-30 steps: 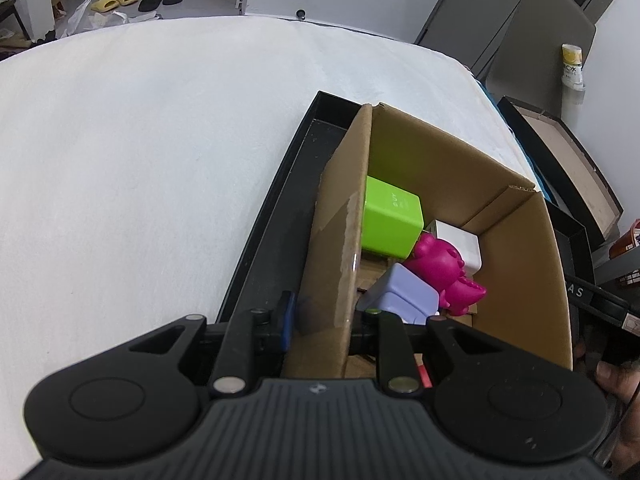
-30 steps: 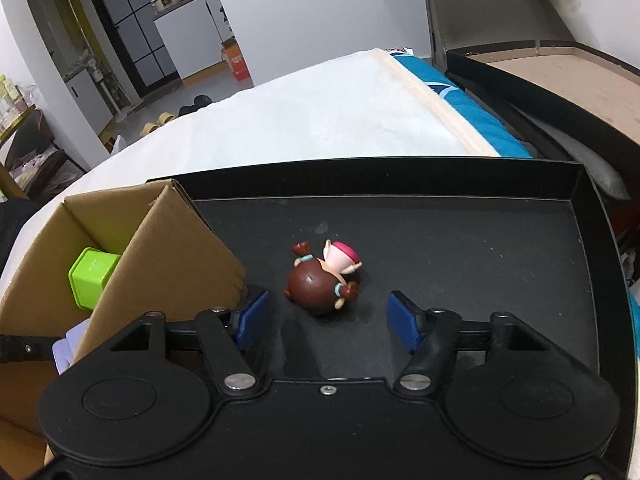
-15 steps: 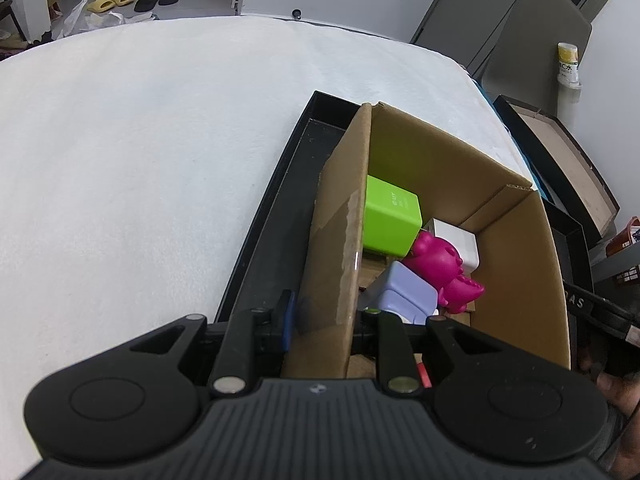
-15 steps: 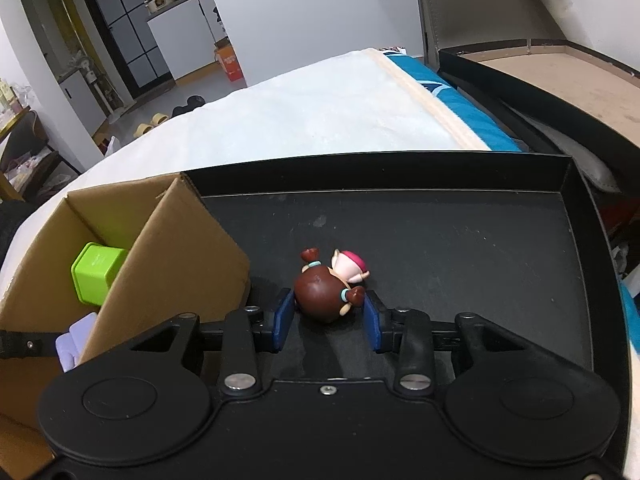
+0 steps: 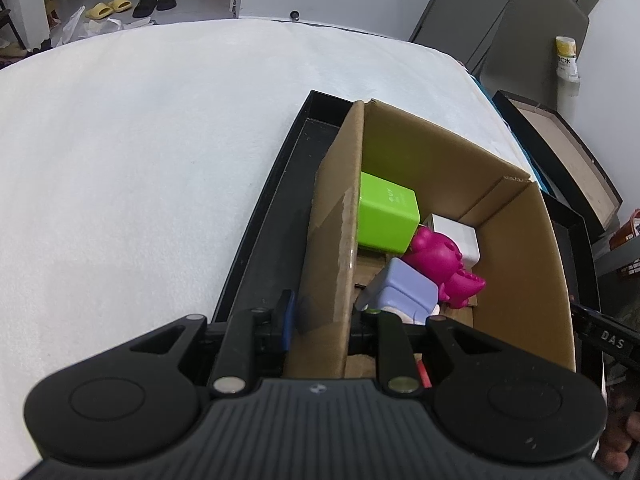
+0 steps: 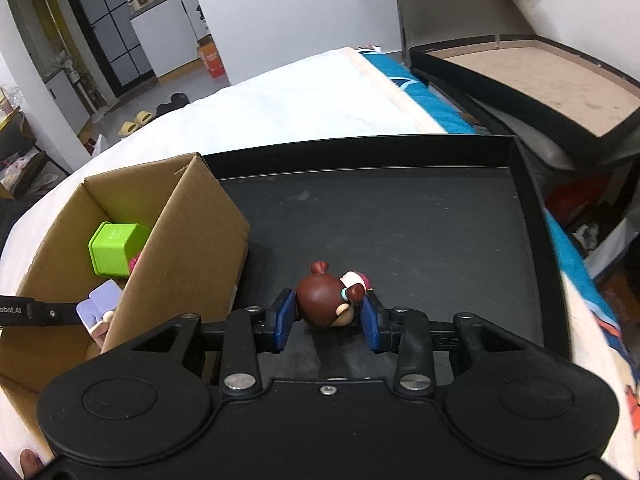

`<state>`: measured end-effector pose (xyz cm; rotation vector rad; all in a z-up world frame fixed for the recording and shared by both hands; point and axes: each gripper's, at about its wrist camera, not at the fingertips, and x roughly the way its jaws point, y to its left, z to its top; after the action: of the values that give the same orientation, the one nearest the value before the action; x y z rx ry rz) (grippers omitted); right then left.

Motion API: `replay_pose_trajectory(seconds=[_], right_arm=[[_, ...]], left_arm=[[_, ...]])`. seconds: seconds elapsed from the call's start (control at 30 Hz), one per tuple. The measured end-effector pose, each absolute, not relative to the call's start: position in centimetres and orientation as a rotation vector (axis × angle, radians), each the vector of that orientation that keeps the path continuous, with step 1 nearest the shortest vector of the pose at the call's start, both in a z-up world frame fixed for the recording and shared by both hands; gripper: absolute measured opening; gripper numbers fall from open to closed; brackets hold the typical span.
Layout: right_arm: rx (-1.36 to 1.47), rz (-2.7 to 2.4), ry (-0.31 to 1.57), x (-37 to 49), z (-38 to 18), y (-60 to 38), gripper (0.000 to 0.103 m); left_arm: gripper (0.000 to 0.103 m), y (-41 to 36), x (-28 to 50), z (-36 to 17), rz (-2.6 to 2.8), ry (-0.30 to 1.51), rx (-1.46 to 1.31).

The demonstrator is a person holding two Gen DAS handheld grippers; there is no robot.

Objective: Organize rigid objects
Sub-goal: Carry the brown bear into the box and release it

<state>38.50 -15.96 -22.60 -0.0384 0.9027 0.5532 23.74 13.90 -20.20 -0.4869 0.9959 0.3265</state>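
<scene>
Left wrist view: "DAS" on right gripper (image 5: 608, 338); bottle (image 5: 566, 60) lettering unreadable.

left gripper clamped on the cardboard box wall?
Yes: in the left wrist view the left gripper has one finger outside and one inside the cardboard box, pinching its near wall.

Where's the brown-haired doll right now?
Right wrist view: the doll sits between the right gripper fingers over the black tray, right of the cardboard box.

"DAS" in white on black bar (image 5: 608, 340), right edge near; "obot.AI" (start cut off) on black bar (image 6: 16, 311), left edge.
</scene>
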Motion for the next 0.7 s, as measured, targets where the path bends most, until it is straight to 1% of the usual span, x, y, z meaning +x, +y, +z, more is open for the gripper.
replay_pose_trajectory(seconds=[0.7], right_arm=[[-0.105, 0.518, 0.850, 35.6, -16.2, -17.2, 0.035]], left_arm=[[0.021, 14.0, 23.9, -20.7, 0.302, 0.997, -0.492]])
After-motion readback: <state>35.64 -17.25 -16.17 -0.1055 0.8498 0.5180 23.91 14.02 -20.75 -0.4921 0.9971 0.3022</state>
